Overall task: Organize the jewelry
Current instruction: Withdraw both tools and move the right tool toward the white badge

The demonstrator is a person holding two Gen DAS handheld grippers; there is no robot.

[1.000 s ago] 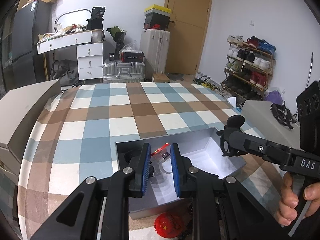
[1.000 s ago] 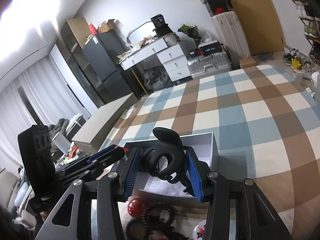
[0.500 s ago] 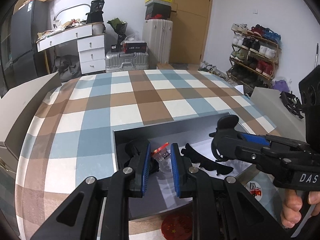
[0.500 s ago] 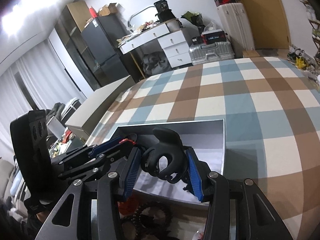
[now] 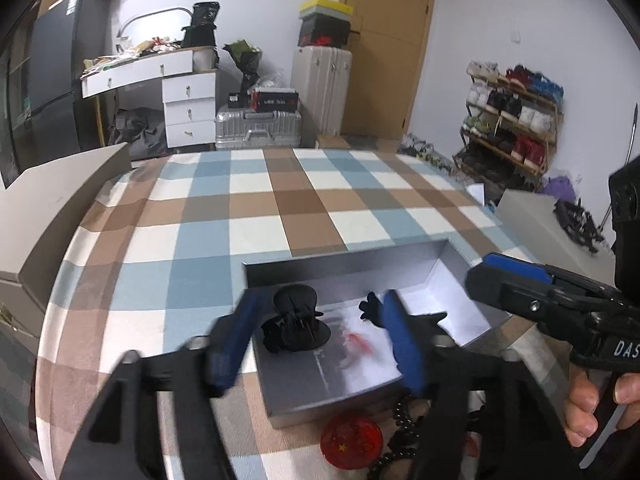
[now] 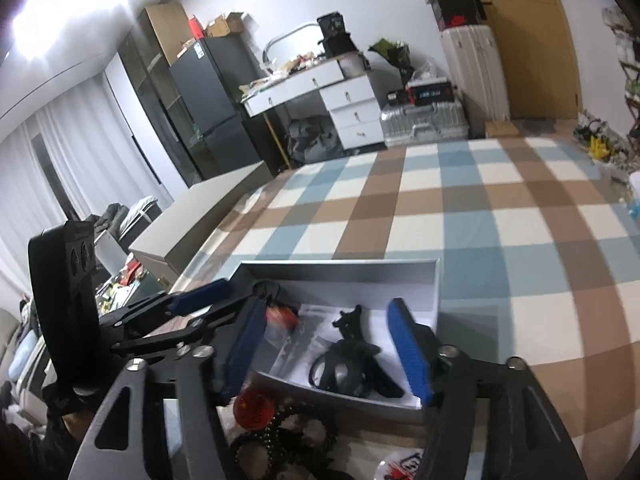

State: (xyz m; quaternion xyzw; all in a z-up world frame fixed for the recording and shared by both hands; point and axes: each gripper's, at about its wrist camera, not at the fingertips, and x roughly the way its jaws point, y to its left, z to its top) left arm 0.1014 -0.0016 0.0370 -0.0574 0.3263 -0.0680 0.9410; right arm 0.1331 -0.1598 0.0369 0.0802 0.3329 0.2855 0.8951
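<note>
A grey open box point(image 5: 344, 272) point(image 6: 340, 270) with a white lining sits on the checked tablecloth. Inside lie a black claw hair clip point(image 5: 296, 322), a small clear bag with a red piece point(image 5: 356, 340) point(image 6: 280, 318), and a second black clip point(image 6: 348, 368) point(image 5: 416, 320). My left gripper point(image 5: 320, 348) is open over the box, empty. My right gripper point(image 6: 332, 352) is open above the second black clip, empty; it also shows at the right of the left wrist view point(image 5: 520, 284).
A red round badge point(image 5: 352, 440) point(image 6: 254, 408) and black bead bracelets point(image 6: 280, 440) point(image 5: 400, 432) lie in front of the box. The box lid point(image 5: 52, 216) leans at the table's left edge. Dresser, suitcases and shoe rack stand beyond the table.
Both grippers have opened. The left one let go of the small bag with the red piece, the right one let go of the black clip; both now lie in the box.
</note>
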